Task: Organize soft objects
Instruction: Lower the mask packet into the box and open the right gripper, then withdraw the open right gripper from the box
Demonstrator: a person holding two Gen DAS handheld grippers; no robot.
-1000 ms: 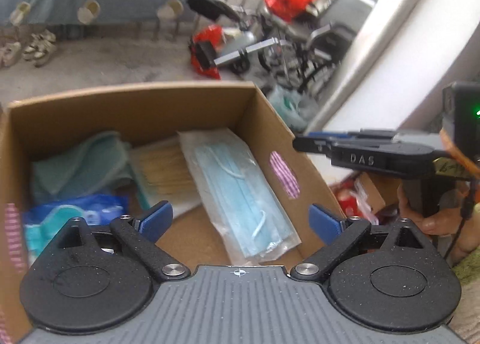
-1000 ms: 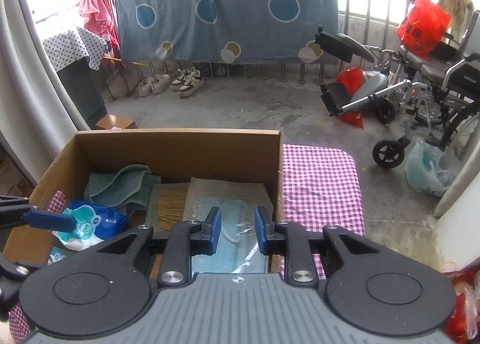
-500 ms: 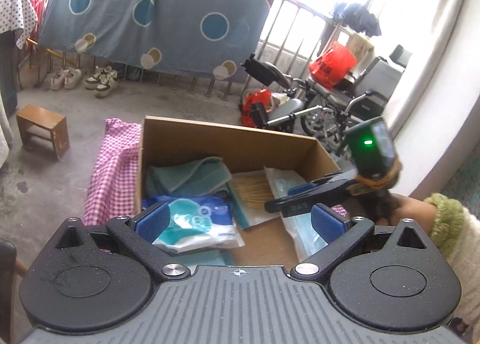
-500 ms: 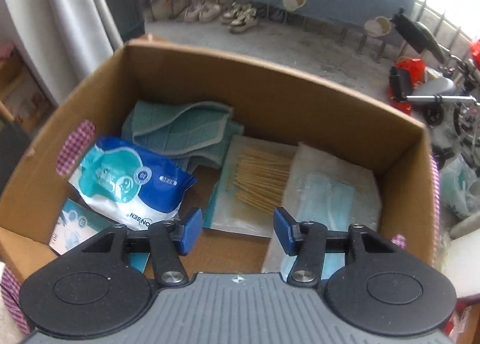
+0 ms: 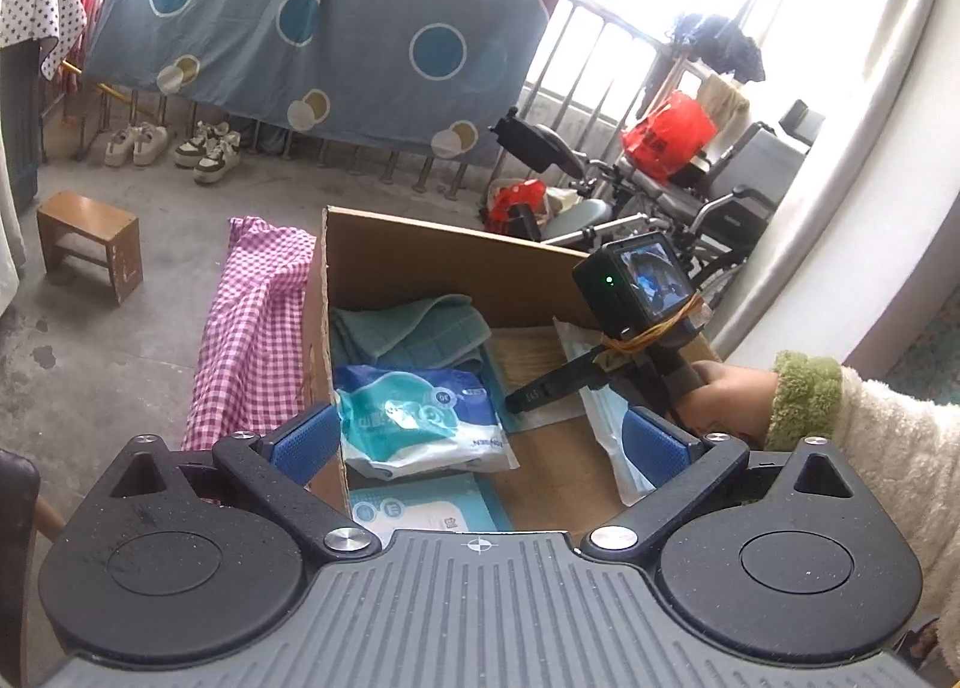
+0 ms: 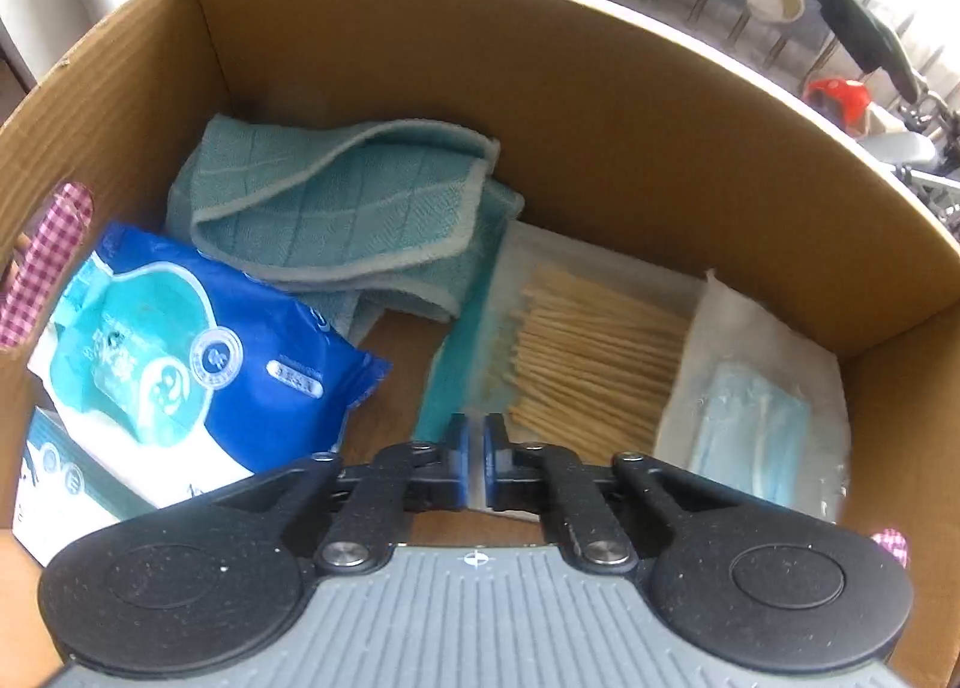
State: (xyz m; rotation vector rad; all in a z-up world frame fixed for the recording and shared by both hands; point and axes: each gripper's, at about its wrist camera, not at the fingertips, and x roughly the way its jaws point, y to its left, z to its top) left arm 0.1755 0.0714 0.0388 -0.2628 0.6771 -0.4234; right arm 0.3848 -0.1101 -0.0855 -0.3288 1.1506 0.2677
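Hovering inside my cardboard box [image 6: 540, 64], right gripper [image 6: 475, 451] clenched on nothing above the cotton swab packet [image 6: 594, 352]; left gripper [image 5: 480, 442] released

You can read a small "30" in a round badge on the blue wipes pack [image 5: 420, 424], between your left claw's pads; its other print stays illegible.

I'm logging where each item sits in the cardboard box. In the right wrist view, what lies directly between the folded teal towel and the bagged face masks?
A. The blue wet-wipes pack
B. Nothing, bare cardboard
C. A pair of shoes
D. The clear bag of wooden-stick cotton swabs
D: the swab bag lies flat between the towel and the masks.
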